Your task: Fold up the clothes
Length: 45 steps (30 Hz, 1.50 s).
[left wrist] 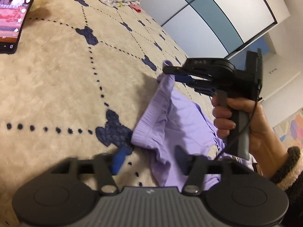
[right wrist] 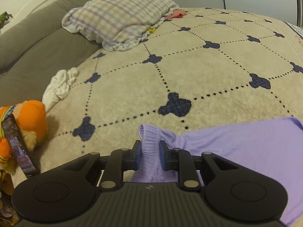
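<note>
1. A soft lilac garment [right wrist: 246,147] with a ribbed, gathered waistband lies on a fleecy cream blanket [right wrist: 132,87] patterned with navy dotted diamonds.
2. The right gripper [right wrist: 149,156] pinches the waistband between blue pads.
3. The left gripper [left wrist: 149,162] is spread wide, grasping nothing, above the garment's near edge.
</note>
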{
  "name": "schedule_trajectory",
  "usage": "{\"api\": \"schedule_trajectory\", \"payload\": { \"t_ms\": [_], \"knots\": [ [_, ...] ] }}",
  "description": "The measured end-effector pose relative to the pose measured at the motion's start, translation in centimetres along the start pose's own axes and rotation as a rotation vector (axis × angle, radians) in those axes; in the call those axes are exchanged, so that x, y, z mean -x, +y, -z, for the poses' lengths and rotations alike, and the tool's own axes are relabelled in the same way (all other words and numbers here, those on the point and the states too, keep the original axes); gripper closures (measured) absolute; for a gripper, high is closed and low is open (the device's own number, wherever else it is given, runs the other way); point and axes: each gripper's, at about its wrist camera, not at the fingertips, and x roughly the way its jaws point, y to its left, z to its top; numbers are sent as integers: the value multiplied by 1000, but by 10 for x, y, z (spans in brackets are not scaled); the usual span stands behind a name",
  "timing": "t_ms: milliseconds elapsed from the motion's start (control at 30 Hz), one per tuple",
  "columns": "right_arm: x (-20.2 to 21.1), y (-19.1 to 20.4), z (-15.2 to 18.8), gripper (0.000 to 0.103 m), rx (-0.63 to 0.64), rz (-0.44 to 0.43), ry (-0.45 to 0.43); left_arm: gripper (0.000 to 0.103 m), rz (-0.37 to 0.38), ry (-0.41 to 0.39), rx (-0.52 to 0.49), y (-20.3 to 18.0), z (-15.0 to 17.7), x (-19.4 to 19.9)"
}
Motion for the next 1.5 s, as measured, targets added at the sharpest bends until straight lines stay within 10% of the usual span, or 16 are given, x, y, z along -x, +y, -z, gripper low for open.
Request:
{"api": "schedule_trajectory", "payload": {
  "t_ms": [300, 433, 500, 1133, 1500],
  "knots": [
    [13, -29, 10, 81, -92, -45, -22, 53, 56, -1, 219, 20, -5, -20],
    [16, -41, 13, 81, -132, -51, -25, 93, 30, -5, 291, 28, -6, -28],
    [14, -44, 13, 81, -141, -48, -25, 97, 10, -3, 311, 30, -5, -31],
    [-53, 43, -27, 81, -7, -91, -13, 98, -262, -234, 224, 43, -46, 21],
    [-95, 59, -23, 81, -21, -76, 42, 97, -362, -208, 232, 60, -57, 25]
  ]
}}
